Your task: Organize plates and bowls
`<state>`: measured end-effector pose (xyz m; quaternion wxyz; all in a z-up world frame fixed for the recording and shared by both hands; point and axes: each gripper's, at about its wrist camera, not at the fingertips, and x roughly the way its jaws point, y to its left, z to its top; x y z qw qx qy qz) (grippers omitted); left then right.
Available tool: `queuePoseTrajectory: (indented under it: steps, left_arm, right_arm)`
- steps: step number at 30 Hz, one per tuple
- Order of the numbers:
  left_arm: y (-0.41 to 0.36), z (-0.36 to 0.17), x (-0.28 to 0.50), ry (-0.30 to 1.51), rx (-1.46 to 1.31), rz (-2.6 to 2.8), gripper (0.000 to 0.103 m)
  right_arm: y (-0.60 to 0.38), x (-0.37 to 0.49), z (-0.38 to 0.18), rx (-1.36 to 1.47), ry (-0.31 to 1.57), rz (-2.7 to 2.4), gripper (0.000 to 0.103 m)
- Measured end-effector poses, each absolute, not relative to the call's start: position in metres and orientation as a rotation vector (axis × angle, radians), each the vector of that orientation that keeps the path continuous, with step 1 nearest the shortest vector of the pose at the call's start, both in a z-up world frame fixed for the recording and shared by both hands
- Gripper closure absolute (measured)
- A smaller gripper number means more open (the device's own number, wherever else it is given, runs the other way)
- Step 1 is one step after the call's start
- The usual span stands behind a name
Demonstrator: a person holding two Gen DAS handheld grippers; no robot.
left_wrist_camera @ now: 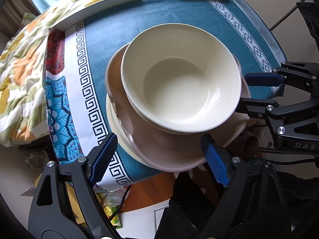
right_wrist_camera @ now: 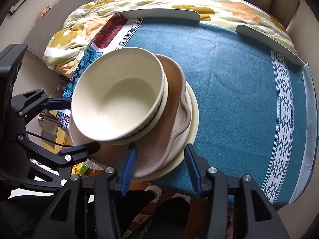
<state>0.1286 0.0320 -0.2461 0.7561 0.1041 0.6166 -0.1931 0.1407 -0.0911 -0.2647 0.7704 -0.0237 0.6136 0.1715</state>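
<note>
Left wrist view showed the cream bowl (left_wrist_camera: pixel 180 87) nested atop the pink plate (left_wrist_camera: pixel 169 151) on the teal cloth (left_wrist_camera: pixel 159 18), ahead of the left gripper (left_wrist_camera: pixel 159 157), jaws wide and empty. The right gripper (right_wrist_camera: pixel 159 169) stood apart too, seemingly straddling the plates' rim.

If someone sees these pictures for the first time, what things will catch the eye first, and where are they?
First comes the cream bowl on top of a stack: it sits in a pinkish wavy dish, which rests on a cream plate, near the front edge of the teal tablecloth. Next, the left gripper and right gripper stand open at that stack's near rim, gripping nothing.
</note>
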Motion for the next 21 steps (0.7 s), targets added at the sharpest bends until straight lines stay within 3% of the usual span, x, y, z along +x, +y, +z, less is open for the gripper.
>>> queuePoseTrajectory:
  steps: [6,12,14,16,17,19,21]
  left_arm:
    - [0.036,-0.218,0.112,1.295,0.189,-0.356,0.018]
    - [0.037,-0.148,0.08,1.132,0.126,-0.257,0.018]
    - [0.036,-0.117,0.065,1.045,0.098,-0.233,0.018]
    - [0.034,-0.086,0.048,0.946,0.074,-0.211,0.018]
    - [0.033,-0.071,0.038,0.889,0.06,-0.193,0.013]
    - [0.032,-0.043,0.016,0.771,0.033,-0.155,0.0]
    - [0.032,-0.021,-0.007,0.654,0.009,-0.133,0.0]
  right_arm:
    - [-0.103,0.127,-0.232,-0.016,1.258,0.356,0.059]
    - [-0.124,0.095,-0.17,0.013,1.103,0.316,0.056]
    - [-0.131,0.081,-0.142,0.001,1.031,0.283,0.042]
    - [-0.14,0.064,-0.11,-0.004,0.934,0.255,0.018]
    - [-0.144,0.054,-0.095,-0.007,0.882,0.238,0.011]
    - [-0.151,0.036,-0.068,-0.007,0.787,0.199,0.005]
    - [-0.157,0.019,-0.047,-0.004,0.714,0.157,0.001]
